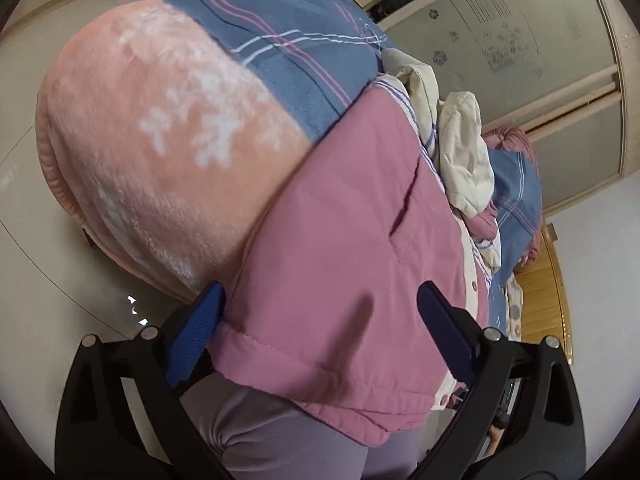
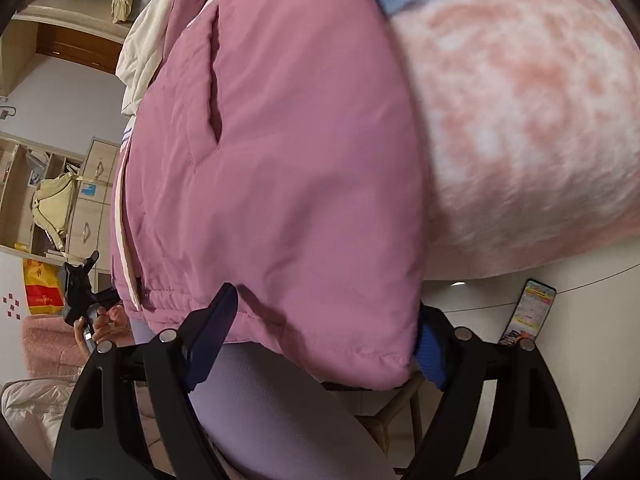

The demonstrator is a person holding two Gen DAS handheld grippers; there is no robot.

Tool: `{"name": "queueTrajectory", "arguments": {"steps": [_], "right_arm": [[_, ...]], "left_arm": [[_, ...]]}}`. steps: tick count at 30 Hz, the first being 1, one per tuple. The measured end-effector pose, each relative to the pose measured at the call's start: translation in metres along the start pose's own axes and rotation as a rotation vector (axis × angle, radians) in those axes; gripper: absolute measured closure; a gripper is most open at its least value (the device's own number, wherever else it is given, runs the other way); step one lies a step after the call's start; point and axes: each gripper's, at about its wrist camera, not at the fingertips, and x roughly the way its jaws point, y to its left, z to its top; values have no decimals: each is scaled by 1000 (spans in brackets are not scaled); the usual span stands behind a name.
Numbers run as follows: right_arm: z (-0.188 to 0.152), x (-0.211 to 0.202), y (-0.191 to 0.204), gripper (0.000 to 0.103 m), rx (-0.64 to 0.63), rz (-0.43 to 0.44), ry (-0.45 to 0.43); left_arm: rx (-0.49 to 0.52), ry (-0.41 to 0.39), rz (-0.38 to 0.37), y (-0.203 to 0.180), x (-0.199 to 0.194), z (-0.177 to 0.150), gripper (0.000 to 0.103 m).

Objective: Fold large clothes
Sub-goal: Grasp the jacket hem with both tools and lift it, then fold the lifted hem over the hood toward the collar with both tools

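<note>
Bed's peach blanket (image 1: 132,152) under one pink padded jacket (image 1: 352,248); my left claw (image 1: 320,320) and right claw (image 2: 328,328), jaws wide, straddle its hem corners.

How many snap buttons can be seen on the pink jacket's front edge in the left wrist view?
2: one snap button beside the cream placket, another near the hem of the pink jacket. More may be hidden.

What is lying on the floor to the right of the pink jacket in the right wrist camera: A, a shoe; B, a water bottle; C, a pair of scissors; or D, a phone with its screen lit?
D: a phone with a bright, colourful screen lies on the pale floor, just right of the pink jacket hem.
</note>
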Motion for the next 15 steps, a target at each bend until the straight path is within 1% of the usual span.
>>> {"name": "queueTrajectory", "arguments": {"steps": [2, 3, 4, 5, 6, 7, 8, 9, 10, 11, 13, 14, 15], "right_arm": [[0, 2, 4, 21, -4, 7, -12], [-1, 2, 6, 23, 2, 17, -22], [-2, 0, 5, 32, 10, 26, -30], [-2, -3, 1, 45, 19, 36, -38], [-2, -5, -1, 53, 28, 55, -47], [-1, -7, -4, 69, 32, 82, -53], [-2, -9, -3, 74, 30, 109, -62], [-3, -10, -1, 77, 18, 125, -73], [-4, -14, 2, 85, 5, 145, -84], [-5, -18, 7, 88, -3, 186, -101], [-3, -30, 18, 90, -24, 285, -147], [-1, -43, 27, 91, -48, 356, -190], [1, -51, 33, 91, -64, 399, -218]], "left_arm": [[-20, -3, -4, 2, 2, -3, 11], [-24, 6, 5, 2, 3, -4, 25], [-20, 26, 31, 3, 4, -5, 35], [-15, 43, 55, 3, 6, -5, 51], [-10, 60, 53, 5, 7, -7, 66], [-7, 69, 15, 6, 6, -8, 72], [-8, 70, -8, 8, 5, -8, 79], [-11, 74, -32, 8, 4, -8, 84], [-18, 75, -57, 9, 2, -9, 86], [-30, 74, -105, 9, 0, -9, 88], [-44, 55, -237, 5, -11, -9, 89], [-46, 44, -302, 1, -16, -7, 89], [-47, 35, -359, -5, -19, -3, 89]]}}
